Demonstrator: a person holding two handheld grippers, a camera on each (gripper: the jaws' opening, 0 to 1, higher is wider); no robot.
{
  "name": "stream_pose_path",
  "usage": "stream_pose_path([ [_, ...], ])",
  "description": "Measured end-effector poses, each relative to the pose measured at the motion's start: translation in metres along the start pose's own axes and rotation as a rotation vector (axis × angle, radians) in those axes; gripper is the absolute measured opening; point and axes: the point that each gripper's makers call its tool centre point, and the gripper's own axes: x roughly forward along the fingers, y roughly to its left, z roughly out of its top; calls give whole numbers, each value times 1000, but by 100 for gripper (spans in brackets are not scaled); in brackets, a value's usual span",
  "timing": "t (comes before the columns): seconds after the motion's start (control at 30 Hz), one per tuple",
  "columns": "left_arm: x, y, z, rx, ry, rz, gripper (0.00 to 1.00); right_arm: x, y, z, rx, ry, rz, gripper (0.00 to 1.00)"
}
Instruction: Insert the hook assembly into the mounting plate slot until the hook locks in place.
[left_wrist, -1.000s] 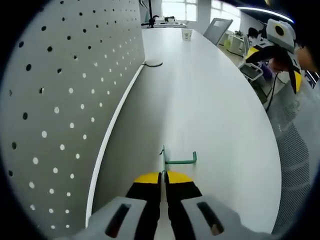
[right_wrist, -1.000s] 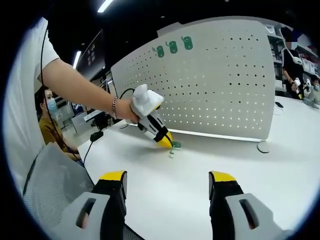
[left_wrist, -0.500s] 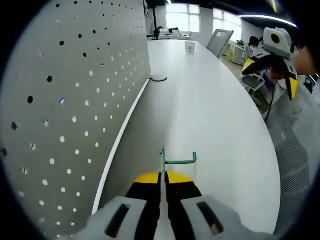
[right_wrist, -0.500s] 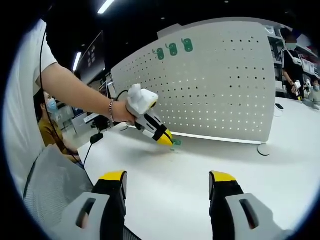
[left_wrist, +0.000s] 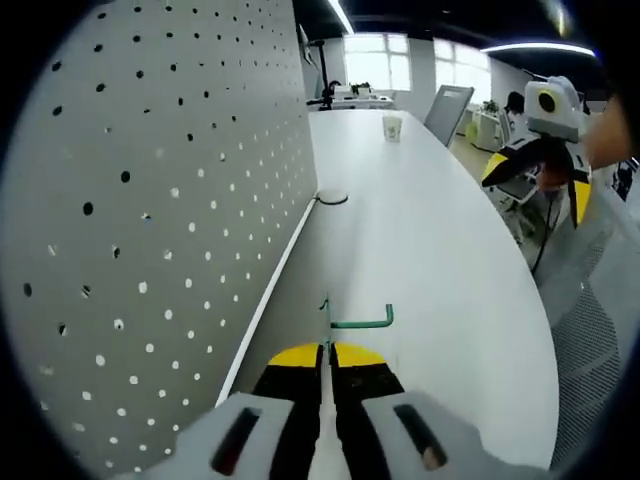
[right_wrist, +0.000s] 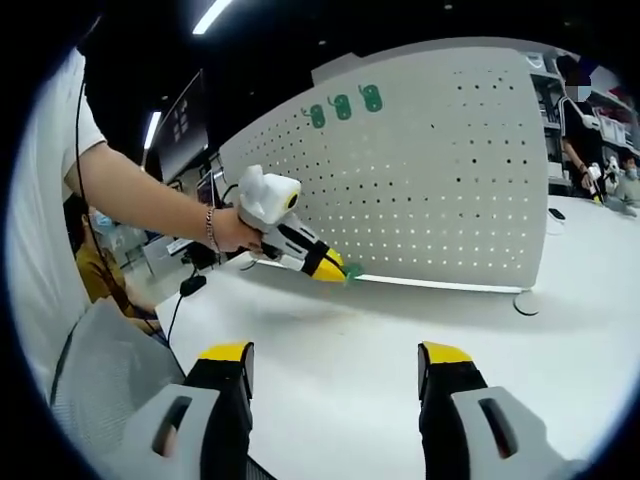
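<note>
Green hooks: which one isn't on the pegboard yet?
The green hook clamped in the left gripper, above the table. The other three already hang near the pegboard's top edge.

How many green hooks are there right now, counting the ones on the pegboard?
4. Three green hooks hang in a row near the pegboard top edge. The fourth hook is held in the left tongs, just off the table. Others may be hidden.

No text, label or number can be read anywhere.
</note>
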Motion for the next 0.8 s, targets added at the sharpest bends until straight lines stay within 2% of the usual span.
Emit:
stream_pose_path([
  [0.37, -20, 1, 17, -11, -101, 59, 3, 2, 4, 7, -6, -12, 8, 64],
  [0.7, -39, -1, 29, -6, -160, 121, 3, 5, 7, 12, -3, -31, 19, 64],
  [0.8, -44, -2, 34, -28, -188, 133, 3, 5, 9, 14, -3, -33, 22, 64],
])
